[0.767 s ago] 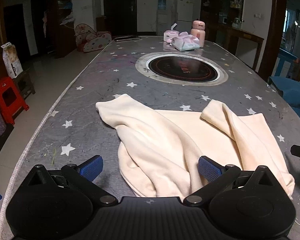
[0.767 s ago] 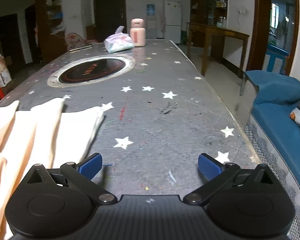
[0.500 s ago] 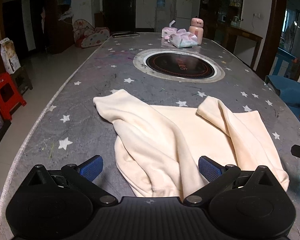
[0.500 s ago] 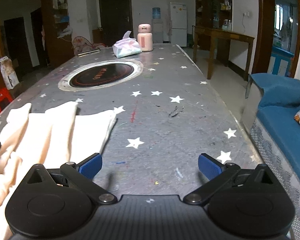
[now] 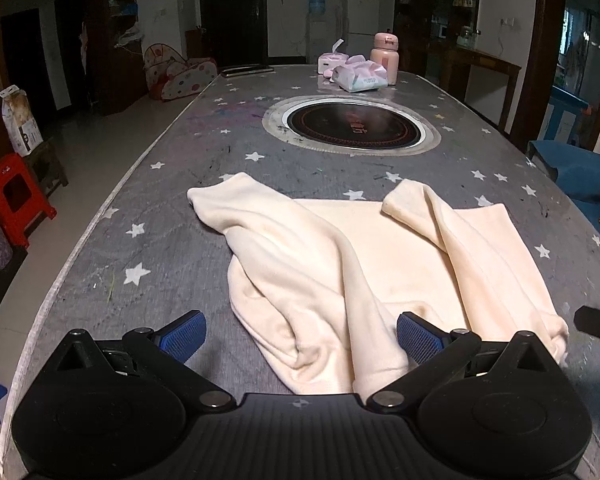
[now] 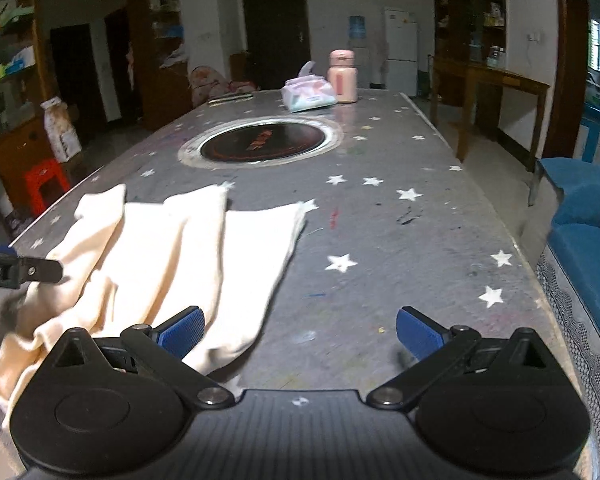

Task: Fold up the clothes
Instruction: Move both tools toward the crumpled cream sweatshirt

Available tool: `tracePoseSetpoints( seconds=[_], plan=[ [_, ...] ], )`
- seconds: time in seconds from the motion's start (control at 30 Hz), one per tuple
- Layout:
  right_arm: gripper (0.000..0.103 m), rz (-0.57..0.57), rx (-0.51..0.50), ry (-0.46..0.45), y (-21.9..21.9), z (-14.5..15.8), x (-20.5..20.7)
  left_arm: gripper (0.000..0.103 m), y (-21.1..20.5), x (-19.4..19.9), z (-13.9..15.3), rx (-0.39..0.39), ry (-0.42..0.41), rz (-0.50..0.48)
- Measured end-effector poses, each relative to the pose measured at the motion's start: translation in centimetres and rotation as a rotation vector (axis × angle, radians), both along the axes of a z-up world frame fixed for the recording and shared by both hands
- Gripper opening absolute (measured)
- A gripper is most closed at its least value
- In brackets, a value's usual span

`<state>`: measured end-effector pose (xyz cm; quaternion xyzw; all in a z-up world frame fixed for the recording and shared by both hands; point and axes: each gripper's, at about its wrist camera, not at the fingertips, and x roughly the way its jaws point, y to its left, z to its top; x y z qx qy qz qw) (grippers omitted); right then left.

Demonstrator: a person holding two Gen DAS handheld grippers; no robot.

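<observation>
A cream long-sleeved top (image 5: 340,264) lies on the grey star-patterned table (image 5: 180,184), both sleeves folded in over the body. My left gripper (image 5: 300,338) hovers open above the garment's near left edge, blue pads wide apart, nothing gripped. In the right wrist view the same top (image 6: 172,256) lies at the left. My right gripper (image 6: 298,332) is open over the garment's near right corner and bare table. The left gripper's fingertip (image 6: 20,270) shows at that view's left edge.
A round black hob (image 5: 356,128) is set into the table's middle. Tissue packs (image 5: 360,76) and a pink bottle (image 5: 385,58) stand at the far end. A red stool (image 5: 12,200) is on the floor at left. A blue sofa (image 6: 584,240) runs along the right.
Both grippers have pulled back toward the near side and risen slightly; the garment sits farther ahead in the left view. The right gripper has shifted left, bringing more of the top into view.
</observation>
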<state>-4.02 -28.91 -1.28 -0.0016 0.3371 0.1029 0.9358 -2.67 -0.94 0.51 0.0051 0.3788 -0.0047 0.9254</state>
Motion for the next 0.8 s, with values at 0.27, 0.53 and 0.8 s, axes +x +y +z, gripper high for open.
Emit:
tracePoseSetpoints(
  seconds=[0.27,0.53,0.8],
  plan=[
    [0.103,0.051,-0.020,0.001,1.2,0.0,-1.2,0.103,-0.3,-0.9,0.0,0.001,0.004,-0.001],
    [0.103,0.082,-0.016,-0.018,1.8,0.7,-2.2,0.103,-0.7,-1.4,0.1,0.004,0.004,-0.011],
    [0.103,0.098,-0.014,-0.019,2.4,1.1,-2.5,0.103,-1.0,-1.4,-0.1,0.009,0.016,-0.018]
  ],
)
